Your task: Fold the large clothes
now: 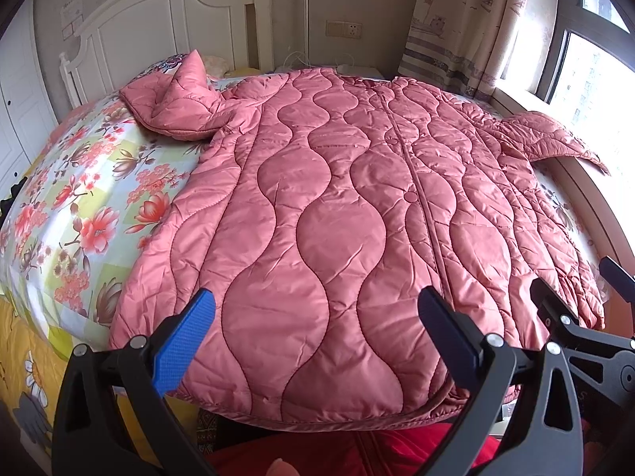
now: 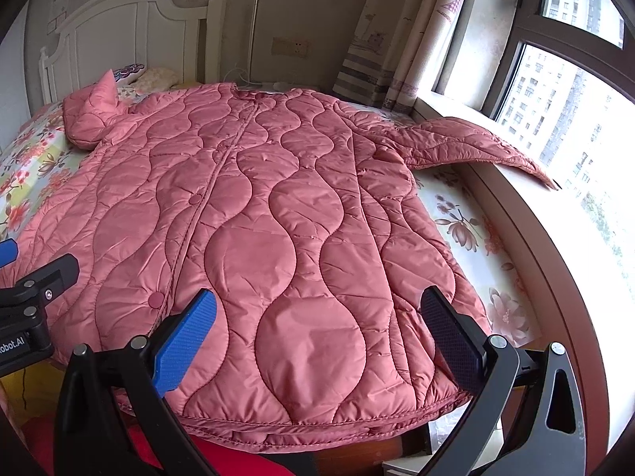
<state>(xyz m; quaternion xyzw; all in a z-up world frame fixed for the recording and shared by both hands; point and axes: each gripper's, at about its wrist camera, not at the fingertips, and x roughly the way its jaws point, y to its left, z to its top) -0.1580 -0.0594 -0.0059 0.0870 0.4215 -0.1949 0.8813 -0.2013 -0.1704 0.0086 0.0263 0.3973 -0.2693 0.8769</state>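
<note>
A large pink quilted coat (image 1: 337,206) (image 2: 270,218) lies spread face up on the bed, snaps down its middle, hem toward me. Its left sleeve (image 1: 174,107) is crumpled up near the headboard. The right sleeve (image 2: 476,146) stretches out onto the window sill. My left gripper (image 1: 317,329) hovers open over the hem, left of the placket, holding nothing. My right gripper (image 2: 321,329) is open above the hem's right half, also holding nothing. Part of the right gripper (image 1: 575,317) shows at the edge of the left wrist view.
A floral bedsheet (image 1: 79,206) covers the bed. The white headboard (image 1: 166,20) stands at the far end. On the right are the window sill (image 2: 535,230), curtain (image 2: 405,39) and window. Red fabric (image 1: 357,452) and a yellow cloth (image 1: 24,357) lie below the hem.
</note>
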